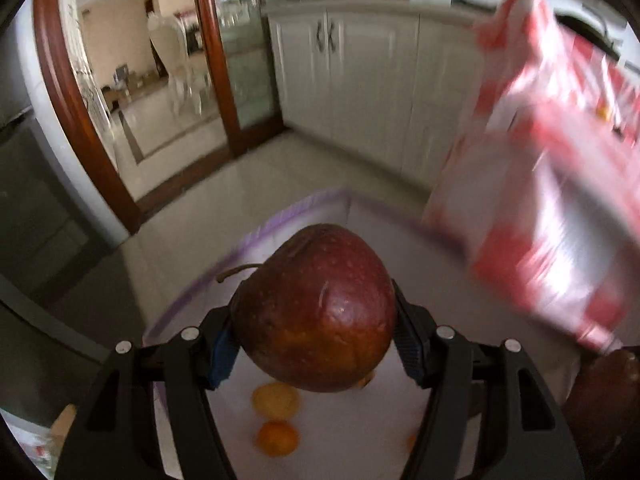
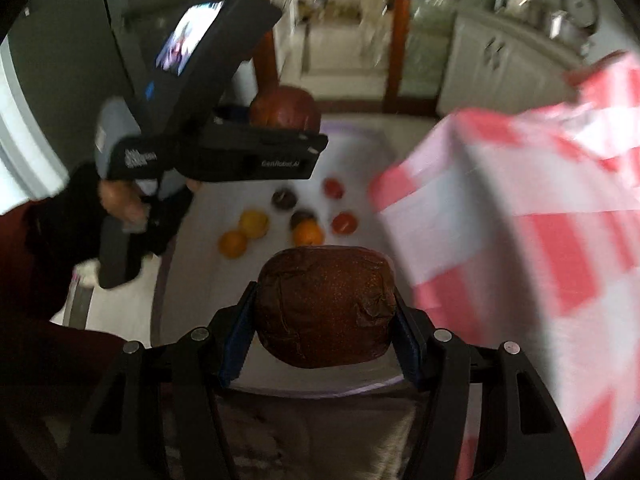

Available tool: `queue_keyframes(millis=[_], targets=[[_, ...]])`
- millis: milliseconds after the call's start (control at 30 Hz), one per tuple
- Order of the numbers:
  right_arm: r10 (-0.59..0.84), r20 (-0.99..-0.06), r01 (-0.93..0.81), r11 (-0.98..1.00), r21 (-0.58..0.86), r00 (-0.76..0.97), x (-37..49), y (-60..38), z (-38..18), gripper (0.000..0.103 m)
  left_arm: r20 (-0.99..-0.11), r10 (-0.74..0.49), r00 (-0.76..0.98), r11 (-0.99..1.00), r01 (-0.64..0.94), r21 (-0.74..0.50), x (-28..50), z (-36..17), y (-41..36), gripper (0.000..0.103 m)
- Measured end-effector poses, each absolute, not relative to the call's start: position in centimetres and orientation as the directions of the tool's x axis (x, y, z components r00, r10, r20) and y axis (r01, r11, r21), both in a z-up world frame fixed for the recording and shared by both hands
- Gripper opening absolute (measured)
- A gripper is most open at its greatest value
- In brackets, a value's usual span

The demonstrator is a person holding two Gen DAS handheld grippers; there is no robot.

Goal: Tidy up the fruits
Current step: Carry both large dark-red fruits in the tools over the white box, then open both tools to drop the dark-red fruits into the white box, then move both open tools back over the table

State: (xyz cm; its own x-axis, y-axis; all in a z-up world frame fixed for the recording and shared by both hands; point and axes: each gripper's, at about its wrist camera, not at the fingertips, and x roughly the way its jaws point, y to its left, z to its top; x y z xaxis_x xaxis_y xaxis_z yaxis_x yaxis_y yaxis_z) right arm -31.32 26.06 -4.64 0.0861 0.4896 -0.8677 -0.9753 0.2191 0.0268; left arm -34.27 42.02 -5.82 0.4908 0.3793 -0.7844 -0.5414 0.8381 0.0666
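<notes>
left tool pinching a red apple, right tool pinching a wrinkled brown fruit

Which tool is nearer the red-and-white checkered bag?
Right, as far as the blur allows. The right tool, gripping a wrinkled brown fruit, sits right beside the checkered bag; the left tool, holding a red apple, is across the tray.

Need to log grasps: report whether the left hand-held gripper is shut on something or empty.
Shut on the red apple. The left hand-held gripper has a pad pressed against each side of it, holding it above the white tabletop.
</notes>
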Motion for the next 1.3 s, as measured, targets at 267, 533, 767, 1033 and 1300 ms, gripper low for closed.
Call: queue_keyframes(millis=[267, 533, 767, 1033, 1300], targets=[[0.36, -0.927, -0.985, 0.168, -0.048, 0.107, -31.5, 31.9, -9.7, 0.06, -0.923, 0.246, 0.294, 0.858, -0.509, 0.066, -36.5, -11.1, 43.3, 0.065], [0.247, -0.959, -0.964, 0.255, -0.076, 0.141, -28.8, 34.6, -14.3, 0.06, -0.971, 0.196, 0.133, 0.868, -0.484, 0.109, -36.7, -14.8, 43.3, 0.065], [0.192, -0.973, -0.962, 0.261, -0.078, 0.13, -27.9, 34.8, -15.1, 0.061, -0.981, 0.189, 0.049, 0.879, -0.455, 0.146, -36.3, -16.0, 43.5, 0.065], [0.233, -0.964, -0.956, 0.288, -0.058, 0.128, -27.6, 34.8, -14.4, 0.077, -0.984, 0.178, 0.027, 0.883, -0.446, 0.147, -35.9, -16.1, 43.4, 0.075], [0.392, -0.911, -0.97, 0.239, -0.035, 0.13, -29.6, 30.9, -8.4, 0.082, -0.921, 0.307, 0.239, 0.872, -0.458, 0.172, -35.9, -8.7, 43.6, 0.081]])
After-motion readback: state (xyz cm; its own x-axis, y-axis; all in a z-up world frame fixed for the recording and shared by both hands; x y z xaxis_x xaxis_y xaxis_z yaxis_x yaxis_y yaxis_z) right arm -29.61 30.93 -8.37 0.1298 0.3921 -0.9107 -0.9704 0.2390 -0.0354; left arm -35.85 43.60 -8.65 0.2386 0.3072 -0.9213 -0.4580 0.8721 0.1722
